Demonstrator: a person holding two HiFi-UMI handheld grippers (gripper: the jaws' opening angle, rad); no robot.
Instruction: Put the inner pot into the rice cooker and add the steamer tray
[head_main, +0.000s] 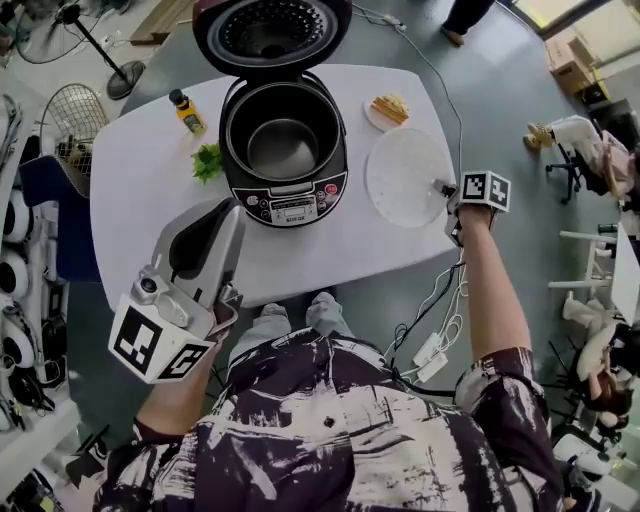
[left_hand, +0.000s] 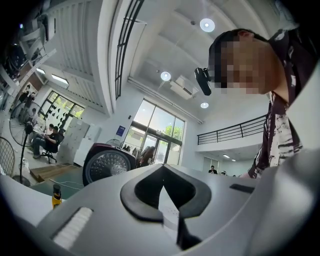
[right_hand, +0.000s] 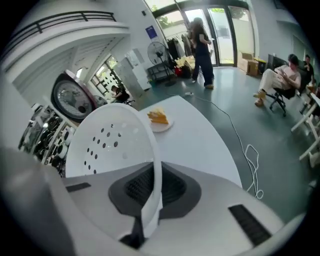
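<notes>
Right claw (head_main: 446, 189) clamps the steamer tray's (head_main: 405, 176) rim by the table (head_main: 150, 225) edge, at 3 o'clock of the open rice cooker (head_main: 285, 195). The inner pot (head_main: 282, 148) is seated inside. Plate (head_main: 388, 109) at 1 o'clock, bottle (head_main: 187, 112) and greens (head_main: 207, 162) at 9. Left claw (head_main: 233, 209) is closed and empty.

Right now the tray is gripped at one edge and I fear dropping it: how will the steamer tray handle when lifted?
The steamer tray looks like thin perforated plastic, so probably light. Pinched only at its rim by the right tongs, it may flex or swing. The smooth rim could slip if jerked.
</notes>
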